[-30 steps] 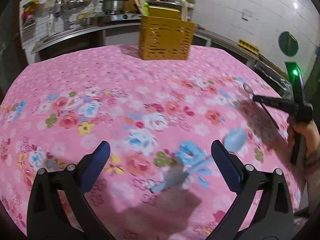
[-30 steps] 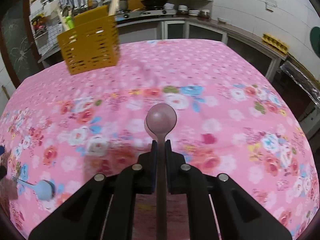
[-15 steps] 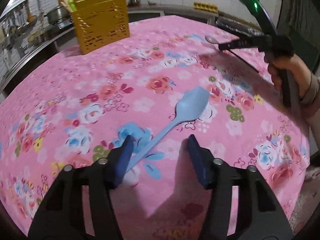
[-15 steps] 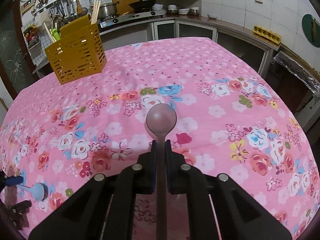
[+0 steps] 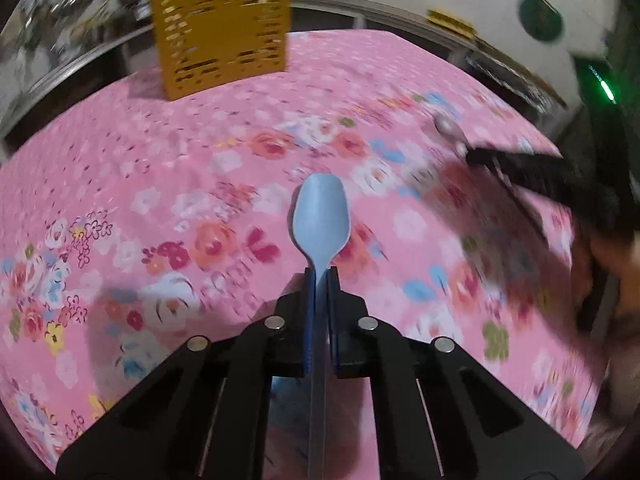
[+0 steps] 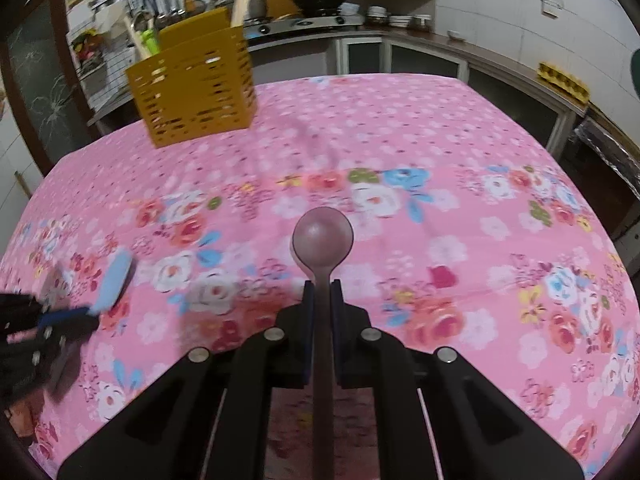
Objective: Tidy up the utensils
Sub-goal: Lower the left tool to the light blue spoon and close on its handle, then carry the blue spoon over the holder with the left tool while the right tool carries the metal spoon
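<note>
My left gripper (image 5: 320, 276) is shut on the handle of a light blue plastic spoon (image 5: 321, 216), whose bowl points forward above the pink floral tablecloth (image 5: 160, 184). My right gripper (image 6: 321, 286) is shut on the handle of a brown spoon (image 6: 322, 238), bowl forward. The yellow perforated utensil basket (image 5: 222, 28) stands at the far side of the table; it also shows in the right wrist view (image 6: 194, 86), holding chopsticks and a green utensil. The left gripper with the blue spoon (image 6: 114, 278) shows at the left of the right wrist view. The right gripper (image 5: 468, 152) shows at the right of the left wrist view.
A kitchen counter with a stove, pots and shelves (image 6: 312, 12) runs behind the table. An egg tray (image 6: 562, 78) sits on the counter at right. The table's right edge (image 6: 600, 208) drops off toward the cabinets.
My left gripper has closed on the blue spoon's handle and lifted it off the cloth, turning toward the basket. My right gripper still holds the brown spoon and has come nearer the basket.
</note>
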Demonstrator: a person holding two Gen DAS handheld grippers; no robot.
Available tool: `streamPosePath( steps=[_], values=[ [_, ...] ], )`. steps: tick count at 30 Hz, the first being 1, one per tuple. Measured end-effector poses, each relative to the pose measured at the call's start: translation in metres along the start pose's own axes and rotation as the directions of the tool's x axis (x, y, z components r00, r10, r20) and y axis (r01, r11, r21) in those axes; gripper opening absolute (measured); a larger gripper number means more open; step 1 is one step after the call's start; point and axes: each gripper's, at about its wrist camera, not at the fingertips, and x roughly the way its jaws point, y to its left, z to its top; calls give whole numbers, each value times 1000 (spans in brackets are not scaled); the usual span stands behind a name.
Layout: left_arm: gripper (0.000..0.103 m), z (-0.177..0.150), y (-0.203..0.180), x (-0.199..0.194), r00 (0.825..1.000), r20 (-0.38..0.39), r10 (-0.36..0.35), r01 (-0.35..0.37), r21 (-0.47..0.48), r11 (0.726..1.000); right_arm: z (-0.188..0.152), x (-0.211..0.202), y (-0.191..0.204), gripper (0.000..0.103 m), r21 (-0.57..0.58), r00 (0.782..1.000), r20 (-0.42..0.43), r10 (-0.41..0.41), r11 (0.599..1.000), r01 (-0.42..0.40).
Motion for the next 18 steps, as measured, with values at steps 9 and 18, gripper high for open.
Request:
streamPosePath(
  steps=[9, 18],
  values=[
    [5, 28, 14, 17, 998, -41, 50, -55, -111, 992, 3, 12, 31, 8, -65, 999, -34, 26, 997, -28],
    [5, 54, 14, 35, 993, -101, 61, -73, -116, 991, 20, 23, 35, 9, -78, 993, -116, 30, 996, -39]
  ],
)
